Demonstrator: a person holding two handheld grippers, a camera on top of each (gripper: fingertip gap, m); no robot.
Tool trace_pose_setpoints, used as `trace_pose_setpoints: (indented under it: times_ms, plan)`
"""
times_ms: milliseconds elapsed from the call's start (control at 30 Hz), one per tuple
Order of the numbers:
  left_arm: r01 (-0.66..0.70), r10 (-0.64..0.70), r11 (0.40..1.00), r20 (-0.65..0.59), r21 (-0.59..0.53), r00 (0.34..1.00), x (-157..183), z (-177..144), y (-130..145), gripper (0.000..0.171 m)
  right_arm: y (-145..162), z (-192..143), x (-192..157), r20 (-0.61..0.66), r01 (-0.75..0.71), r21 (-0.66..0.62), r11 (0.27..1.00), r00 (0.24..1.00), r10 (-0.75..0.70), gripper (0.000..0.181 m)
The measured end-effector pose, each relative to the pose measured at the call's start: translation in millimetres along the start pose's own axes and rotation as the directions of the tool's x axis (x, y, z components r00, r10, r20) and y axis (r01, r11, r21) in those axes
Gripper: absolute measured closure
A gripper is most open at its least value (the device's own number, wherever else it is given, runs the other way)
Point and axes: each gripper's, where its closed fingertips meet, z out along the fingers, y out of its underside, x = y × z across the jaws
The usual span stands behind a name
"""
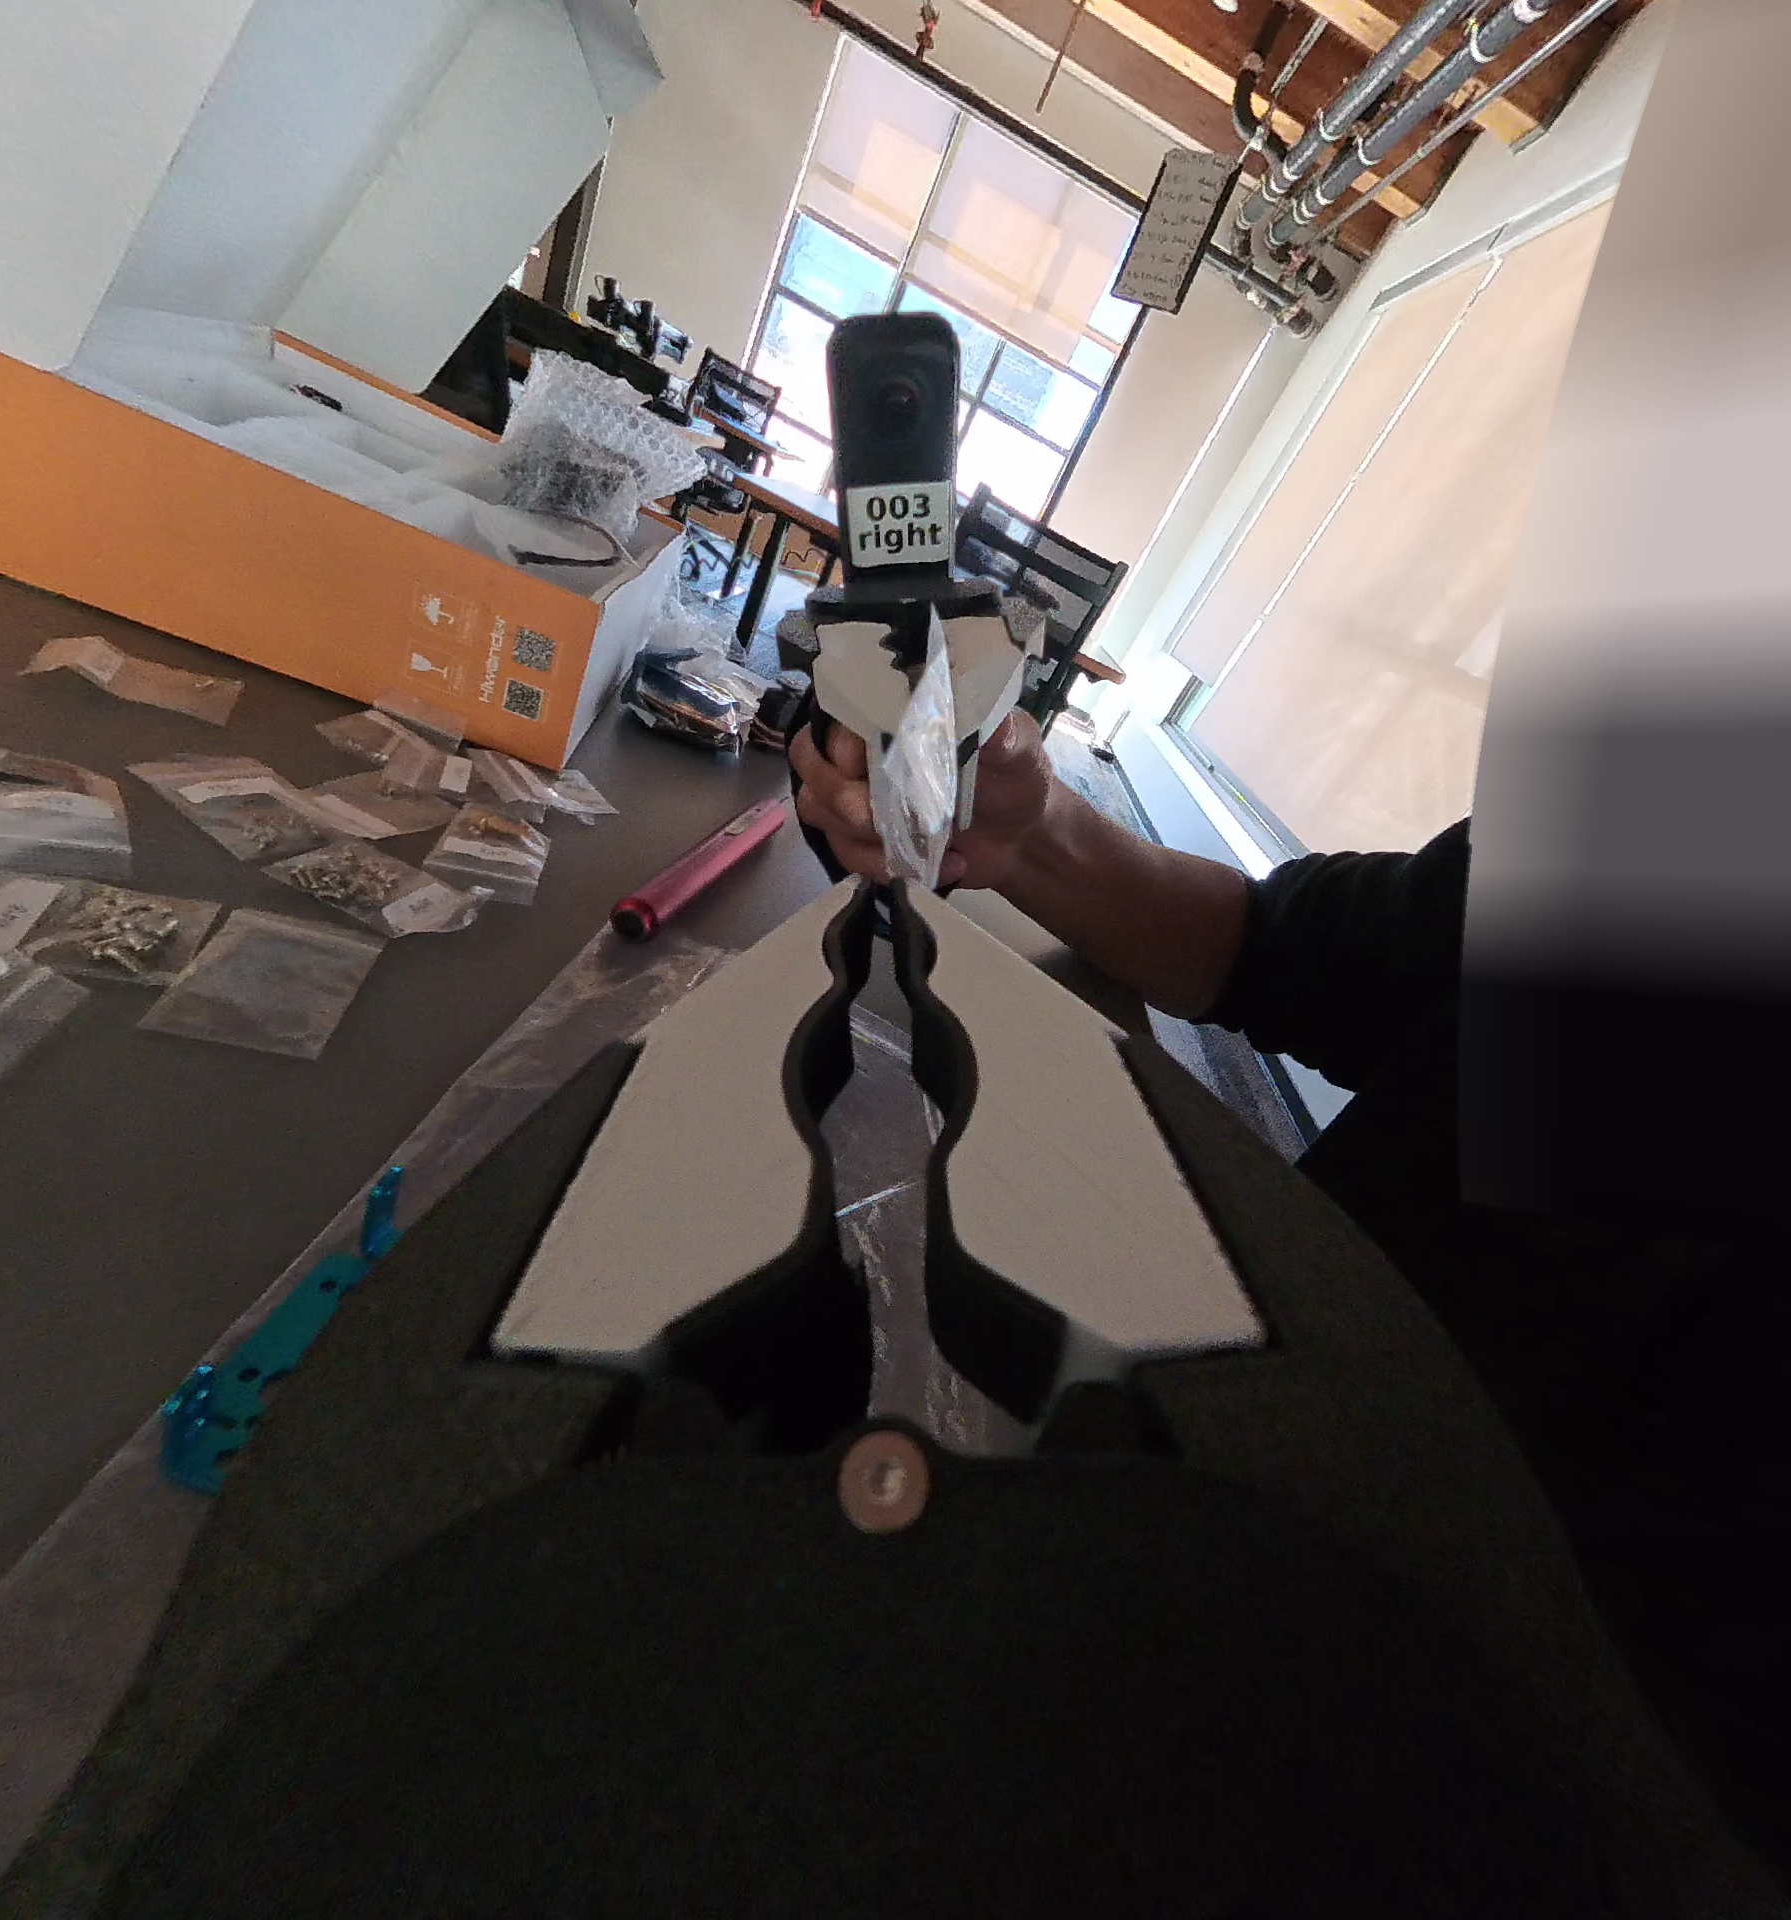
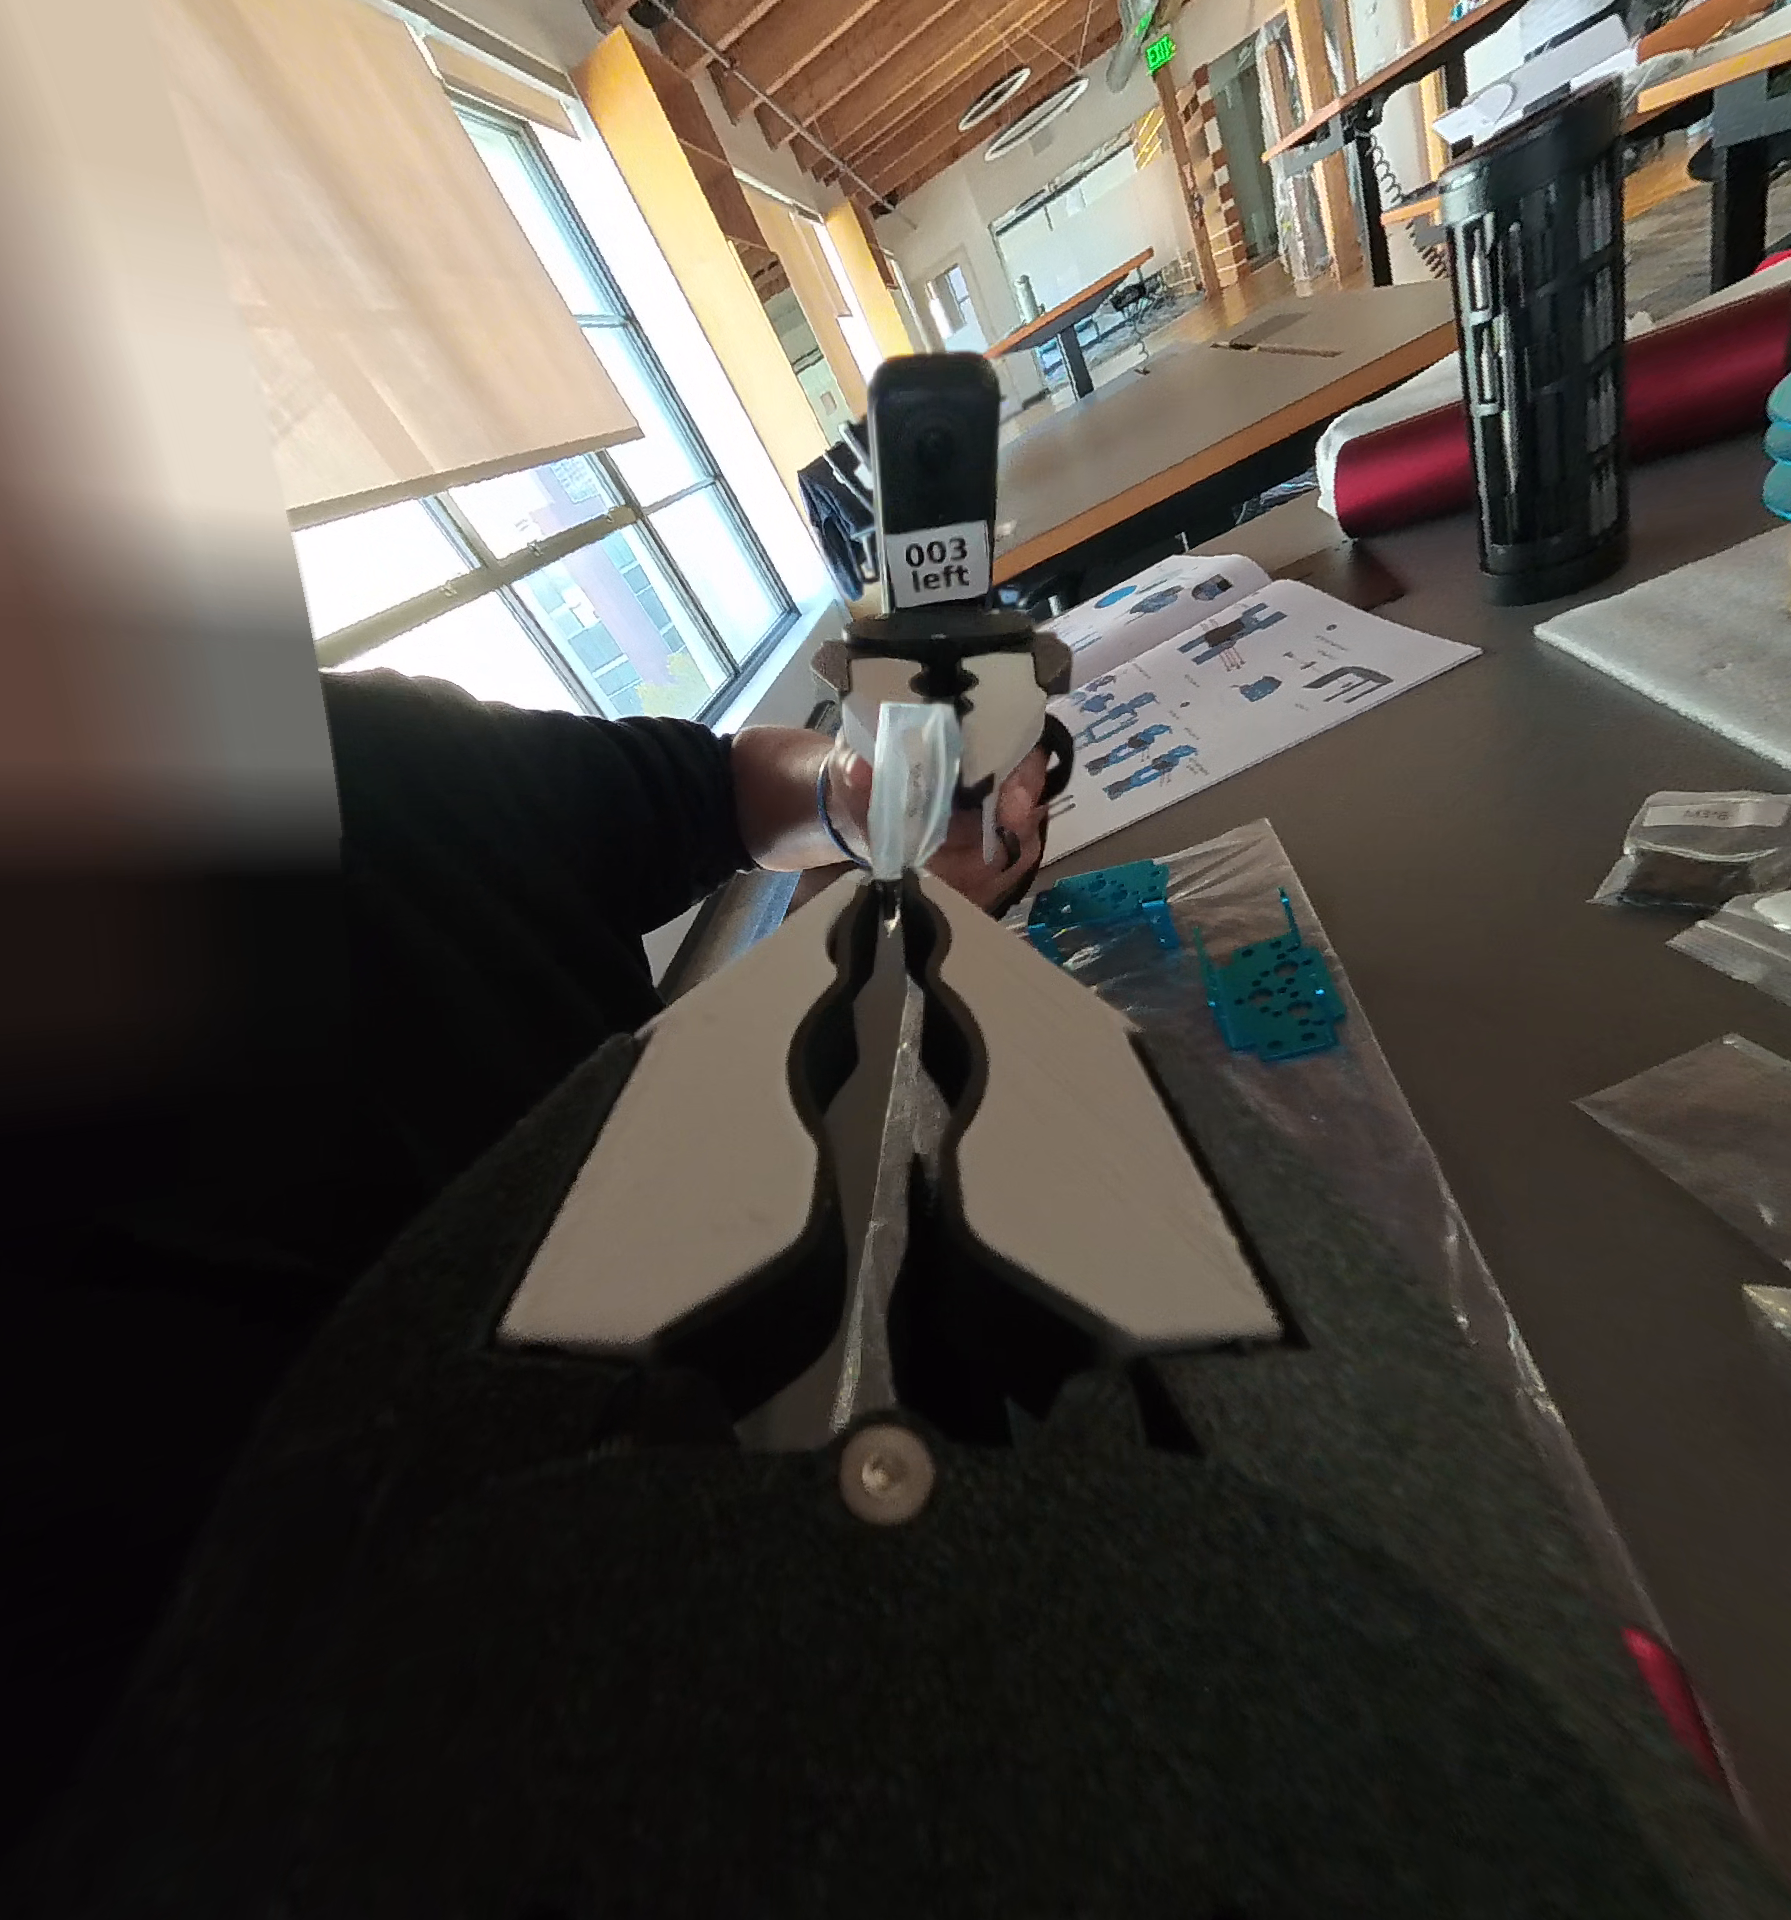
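Left wrist view: my left gripper (image 1: 878, 894) and right gripper (image 1: 917, 790) both pinch one small clear plastic bag (image 1: 917, 769), which could tear and spill if I pull apart.

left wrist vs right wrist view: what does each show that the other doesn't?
Left wrist only: orange box, pink cylindrical tool, bubble-wrap bundle.

Right wrist only: open instruction booklet, black mesh cylinder, blue perforated brackets.

Both: left claw and right claw, tip to tip, each shut on the same small clear plastic bag, above the dark table with small parts bags.
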Motion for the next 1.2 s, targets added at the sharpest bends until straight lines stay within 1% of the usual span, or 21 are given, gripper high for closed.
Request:
trace_pose_setpoints:
  times_ms: [133, 267, 300, 433, 533, 667, 833, 933, 1033, 1067, 1133, 1200]
  plan:
    - [-0.027, 0.027, 0.999, 0.002, -0.016, 1.0, 1.7, -0.1, 1.4, 0.167, 2.8, 1.1, 1.3, 0.009, -0.011, -0.005, 1.0, 1.0, 0.011, 0.178]
    - [-0.017, 0.017, 1.0, -0.036, -0.02, 0.999, 8.3, 1.4, 2.4, 0.15, 2.3, 1.1, 0.6, 0.026, -0.02, 0.008, 1.0, 0.999, 0.02, 0.178]
    - [-0.015, 0.014, 1.0, -0.049, -0.016, 0.999, 10.4, 1.4, 2.0, 0.147, 2.1, 1.1, 0.3, 0.029, -0.02, 0.009, 1.0, 0.999, 0.02, 0.178]
    - [0.007, -0.008, 1.0, -0.054, -0.015, 0.999, 10.7, 4.5, 1.2, 0.147, -0.2, 3.4, -2.1, 0.048, -0.03, 0.034, 0.999, 0.998, 0.028, 0.177]
    - [0.031, -0.032, 0.999, -0.077, -0.014, 0.997, 13.8, 7.0, 0.8, 0.148, 1.8, 8.1, -2.3, 0.053, -0.032, 0.04, 0.999, 0.998, 0.03, 0.178]
    - [0.036, -0.036, 0.999, -0.09, 0.002, 0.995, 16.7, 6.4, -2.2, 0.166, 9.1, 13.2, 3.0, 0.033, -0.037, 0.023, 0.999, 0.999, 0.036, 0.178]
    - [0.025, -0.025, 1.0, -0.068, -0.014, 0.997, 14.6, 6.6, -2.5, 0.17, 15.6, 15.0, 12.3, -0.006, -0.024, 0.003, 1.0, 1.0, 0.024, 0.178]
    - [0.025, -0.029, 0.997, -0.056, -0.075, 0.998, 12.3, 8.3, -0.2, 0.171, 23.9, 17.2, 16.6, -0.024, -0.02, -0.04, 0.999, 1.0, 0.019, 0.177]
    - [0.034, -0.049, 0.982, -0.077, -0.185, 0.996, 13.8, 9.2, -0.6, 0.171, 31.1, 17.6, 21.5, -0.042, -0.008, -0.079, 0.997, 0.999, 0.005, 0.174]
    - [0.033, -0.046, 0.974, -0.056, -0.226, 0.997, 10.9, 9.5, -1.6, 0.171, 31.6, 17.1, 22.5, -0.049, 0.001, -0.083, 0.997, 0.999, -0.005, 0.171]
    - [0.006, -0.015, 0.938, -0.022, -0.347, 1.0, 6.2, 9.0, -0.8, 0.171, 30.1, 14.7, 22.6, -0.057, 0.032, -0.089, 0.996, 0.998, -0.037, 0.156]
    - [-0.03, 0.028, 0.874, -0.012, -0.485, 1.0, 5.1, 7.4, 1.3, 0.171, 25.8, 10.8, 21.5, -0.076, 0.085, -0.096, 0.992, 0.993, -0.093, 0.149]
